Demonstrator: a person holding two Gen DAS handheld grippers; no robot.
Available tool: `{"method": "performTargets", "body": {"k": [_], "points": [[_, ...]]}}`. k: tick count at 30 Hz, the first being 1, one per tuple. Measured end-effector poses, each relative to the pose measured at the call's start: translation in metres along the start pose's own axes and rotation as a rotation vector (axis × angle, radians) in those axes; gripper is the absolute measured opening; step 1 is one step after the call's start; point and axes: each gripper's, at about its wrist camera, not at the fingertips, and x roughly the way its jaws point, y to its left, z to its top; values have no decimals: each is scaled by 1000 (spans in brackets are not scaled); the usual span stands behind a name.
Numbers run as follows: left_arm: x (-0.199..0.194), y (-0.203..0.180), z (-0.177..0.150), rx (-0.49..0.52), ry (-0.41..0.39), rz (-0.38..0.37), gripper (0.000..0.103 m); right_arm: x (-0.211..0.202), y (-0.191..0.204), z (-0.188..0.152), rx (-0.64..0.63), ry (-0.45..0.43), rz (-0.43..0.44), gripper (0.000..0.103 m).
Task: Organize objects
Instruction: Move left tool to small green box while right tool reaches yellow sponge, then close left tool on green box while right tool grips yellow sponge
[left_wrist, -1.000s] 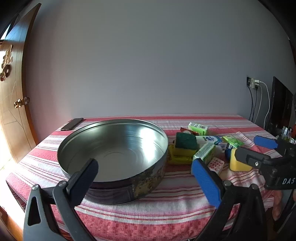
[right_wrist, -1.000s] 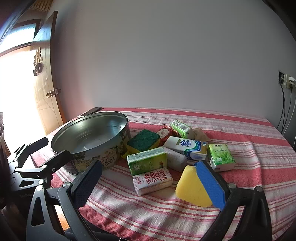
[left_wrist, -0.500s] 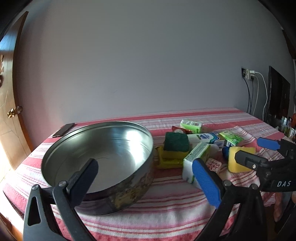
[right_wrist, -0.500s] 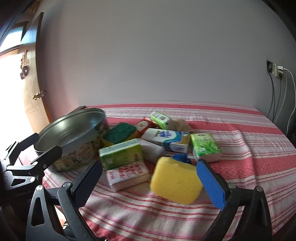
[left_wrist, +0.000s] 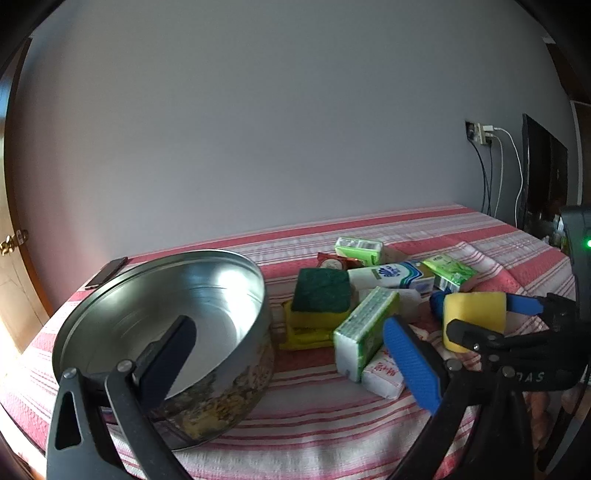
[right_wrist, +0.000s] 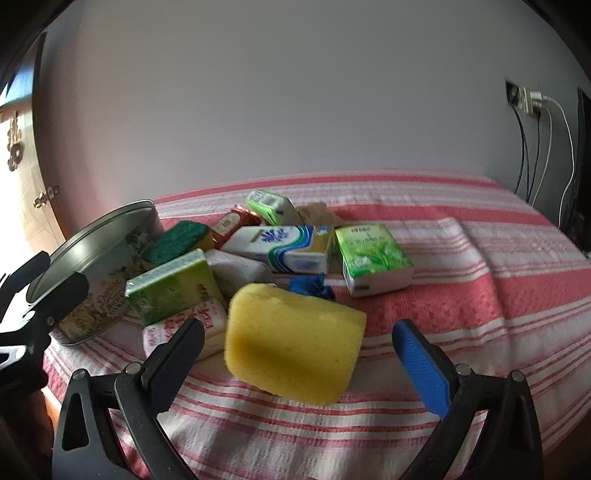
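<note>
A yellow sponge (right_wrist: 291, 343) lies on the striped tablecloth (right_wrist: 498, 295) between the fingers of my right gripper (right_wrist: 299, 369), which is open and not touching it. In the left wrist view the same sponge (left_wrist: 474, 317) sits inside the right gripper (left_wrist: 495, 319) at the right. An empty round metal tin (left_wrist: 166, 314) stands at the left, with my left gripper (left_wrist: 291, 365) open just in front of its rim, holding nothing. Between tin and sponge lies a heap: a green scouring pad (left_wrist: 321, 291), a green tissue pack (left_wrist: 365, 325) and a white-and-red pack (left_wrist: 384, 373).
Behind the heap lie a blue-and-white tissue pack (right_wrist: 280, 247), a green tea pack (right_wrist: 373, 254), a red snack (right_wrist: 231, 223) and a crumpled blue wrapper (right_wrist: 310, 286). A phone (left_wrist: 107, 273) lies behind the tin. Wall socket cables (left_wrist: 487, 166) and a dark screen (left_wrist: 543, 177) are at the right.
My right gripper has shifted so the yellow sponge, earlier against the blue finger, now sits centred between the fingers. The left gripper has swung right, so the tin sits further left.
</note>
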Motion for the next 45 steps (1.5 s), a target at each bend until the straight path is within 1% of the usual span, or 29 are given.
{"method": "performTargets", "body": {"k": [4, 6, 7, 8, 9, 10, 11, 12, 16, 17, 18, 19, 22, 24, 25, 26, 27, 28, 32, 33, 35, 37, 38, 42, 44, 45], "points": [[7, -8, 0, 23, 16, -5, 103, 6, -6, -2, 27, 14, 22, 102], [10, -10, 1, 31, 25, -6, 103, 9, -7, -3, 31, 24, 30, 101], [11, -12, 1, 34, 28, -9, 103, 8, -8, -3, 30, 18, 35, 97], [12, -13, 1, 40, 29, -15, 103, 9, -8, -3, 20, 21, 35, 89], [13, -15, 2, 49, 30, -16, 103, 11, -9, -4, 15, 34, 37, 84], [14, -18, 2, 60, 30, -19, 103, 13, -10, -5, 18, 41, 47, 68], [15, -21, 3, 70, 29, -26, 103, 14, -12, -6, 27, 44, 68, 59], [18, -25, 3, 80, 33, -35, 103, 12, -15, -6, 38, 34, 85, 58], [27, -31, 6, 96, 53, -79, 102, 6, -22, -8, 44, 3, 86, 55], [29, -32, 6, 99, 56, -92, 100, 6, -24, -8, 50, -1, 89, 52], [33, -33, 6, 104, 66, -100, 97, 5, -27, -8, 56, -7, 90, 50], [36, -35, 7, 109, 75, -106, 93, 5, -29, -8, 60, -7, 93, 44], [43, -39, 9, 117, 100, -123, 83, 4, -29, -8, 57, -18, 103, 43], [46, -42, 9, 132, 105, -130, 81, 4, -29, -6, 51, -21, 107, 43], [49, -43, 8, 138, 112, -139, 77, 5, -30, -6, 52, -23, 111, 44], [52, -44, 8, 139, 123, -149, 71, 5, -30, -5, 53, -24, 114, 44], [55, -44, 8, 135, 138, -156, 56, 5, -30, -5, 50, -26, 116, 44], [58, -44, 8, 132, 152, -168, 46, 6, -28, -5, 47, -26, 115, 44], [60, -46, 7, 145, 155, -183, 45, 7, -25, -4, 33, -26, 110, 44], [59, -47, 7, 149, 153, -189, 43, 5, -27, -5, 34, -26, 114, 44], [58, -46, 6, 149, 147, -199, 37, 4, -30, -5, 36, -25, 124, 44], [56, -47, 6, 154, 135, -208, 27, 2, -33, -5, 43, -30, 134, 44], [54, -47, 5, 157, 128, -206, 25, 1, -33, -6, 43, -35, 134, 43], [49, -47, 5, 161, 104, -211, 22, -1, -33, -7, 40, -55, 136, 41], [46, -45, 6, 159, 87, -213, 22, -2, -33, -7, 41, -66, 139, 36], [44, -45, 6, 157, 76, -210, 22, -3, -33, -7, 42, -73, 143, 35]]}}
